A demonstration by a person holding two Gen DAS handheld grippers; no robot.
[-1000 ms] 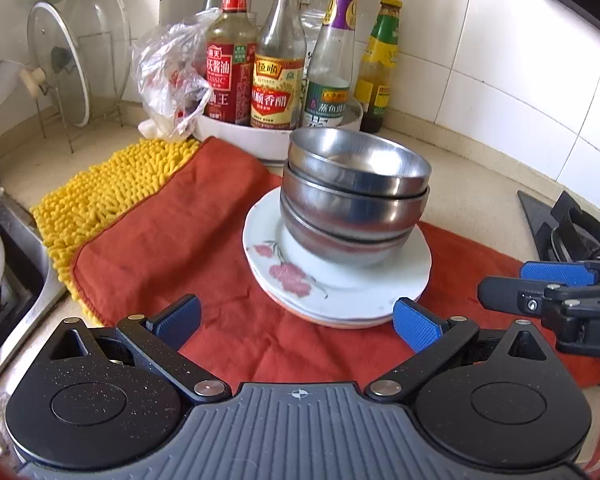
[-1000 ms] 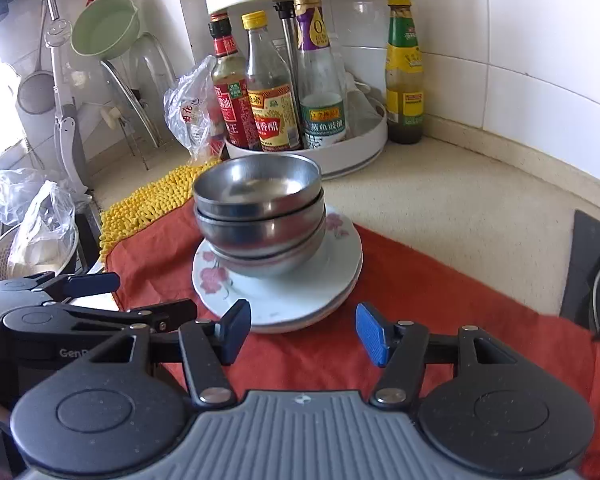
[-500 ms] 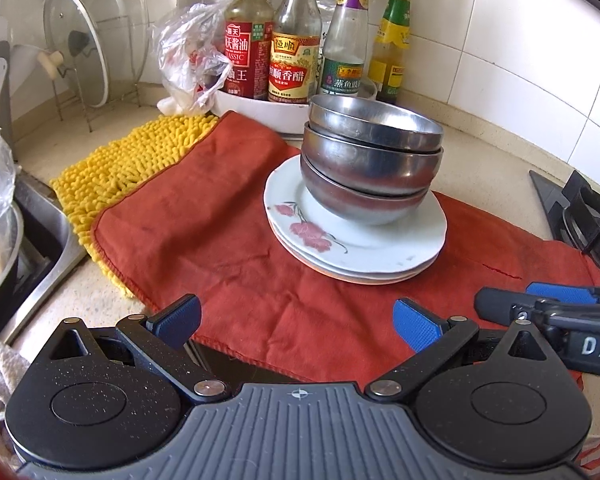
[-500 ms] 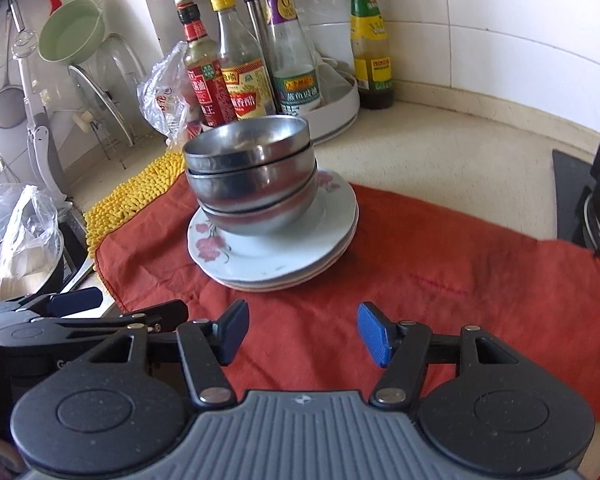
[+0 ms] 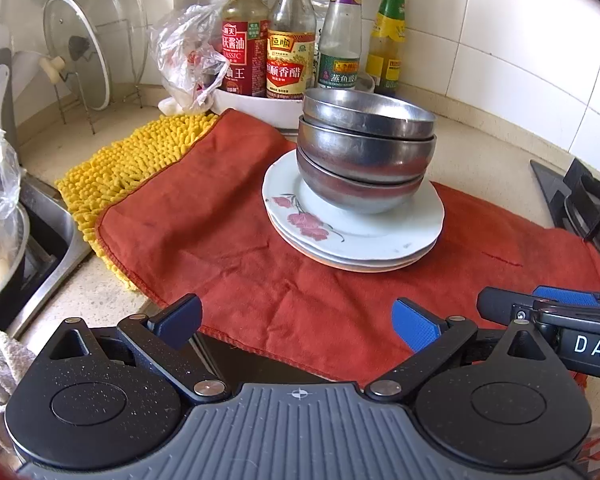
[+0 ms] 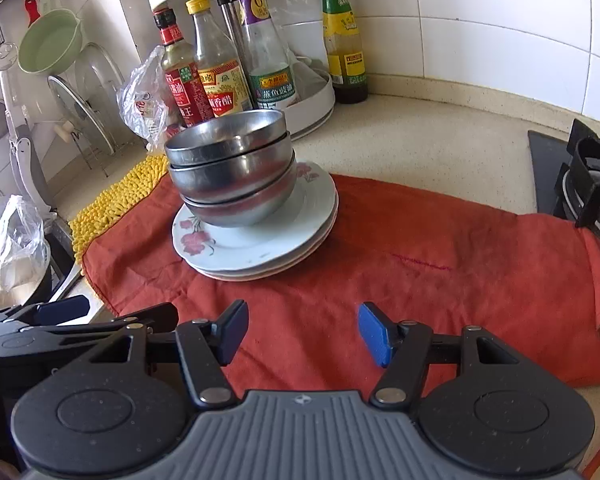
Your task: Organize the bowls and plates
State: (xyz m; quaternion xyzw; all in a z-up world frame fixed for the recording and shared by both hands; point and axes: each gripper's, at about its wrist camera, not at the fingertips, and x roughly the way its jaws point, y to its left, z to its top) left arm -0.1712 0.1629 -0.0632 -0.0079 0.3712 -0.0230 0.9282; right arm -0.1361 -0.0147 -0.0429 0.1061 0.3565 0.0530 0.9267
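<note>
Three nested steel bowls (image 5: pixel 366 156) sit on a stack of white floral plates (image 5: pixel 352 236) on a red cloth (image 5: pixel 220 216). The same bowls (image 6: pixel 230 172) and plates (image 6: pixel 256 240) show in the right wrist view. My left gripper (image 5: pixel 296 320) is open and empty, near the cloth's front edge, short of the plates. My right gripper (image 6: pixel 302 330) is open and empty over the cloth, to the right of the stack. The right gripper (image 5: pixel 548 312) shows at the right edge of the left wrist view; the left gripper (image 6: pixel 60 320) shows at the left in the right wrist view.
A white turntable with sauce bottles (image 5: pixel 284 60) stands behind the stack. A yellow mat (image 5: pixel 136 160), a glass lid on a rack (image 5: pixel 76 52) and a sink (image 5: pixel 24 248) lie left. A gas stove (image 6: pixel 584 184) is at the right.
Both grippers have drawn back and up from the stack, which now lies farther off. The bowls and plates have not moved. Both grippers stay open.
</note>
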